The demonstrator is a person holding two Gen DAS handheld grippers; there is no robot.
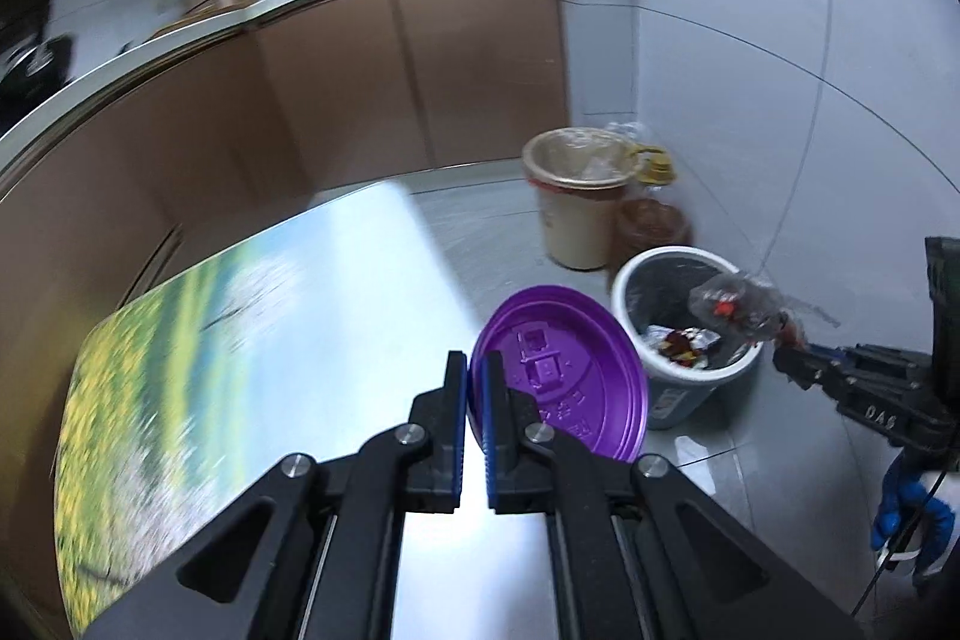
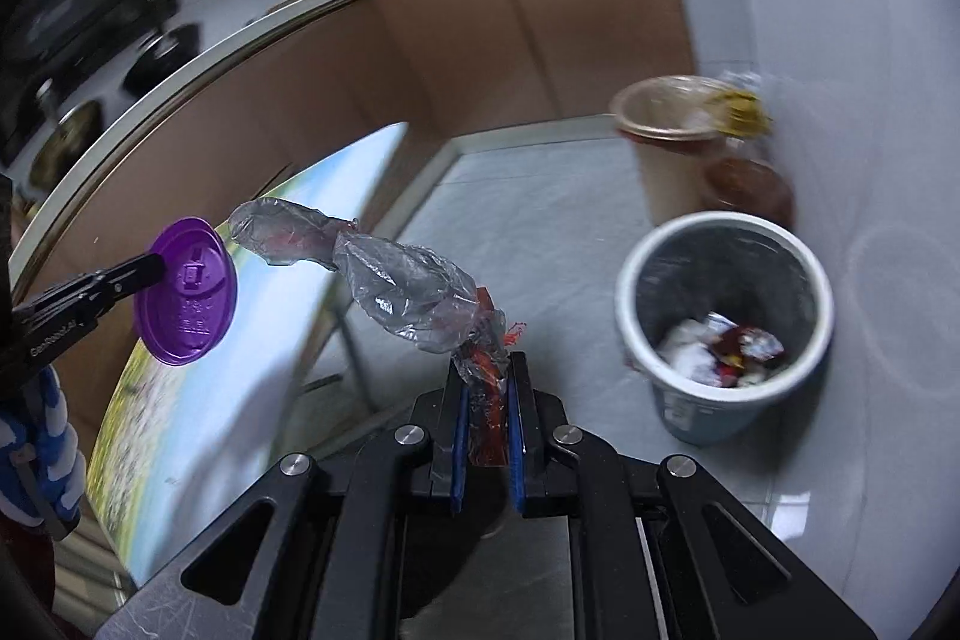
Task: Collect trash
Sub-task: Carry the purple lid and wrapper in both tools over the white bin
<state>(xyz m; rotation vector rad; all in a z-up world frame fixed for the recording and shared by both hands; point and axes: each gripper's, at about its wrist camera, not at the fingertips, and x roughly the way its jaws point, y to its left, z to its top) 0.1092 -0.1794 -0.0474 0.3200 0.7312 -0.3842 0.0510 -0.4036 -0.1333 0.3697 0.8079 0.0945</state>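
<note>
My left gripper is shut on the rim of a purple plastic cup lid, which stands on edge in the air beyond the table's corner. The same lid and left gripper appear at the left of the right wrist view. My right gripper is shut on a crumpled clear plastic wrapper with red print, which trails up and left. That wrapper hangs over the rim of a pale blue trash bin on the floor, with wrappers inside.
A table with a landscape-print cover lies left of both grippers. A beige lined bin and a brown jar stand behind the blue bin. Brown kitchen cabinets with a counter run along the back. Grey floor tiles surround the bins.
</note>
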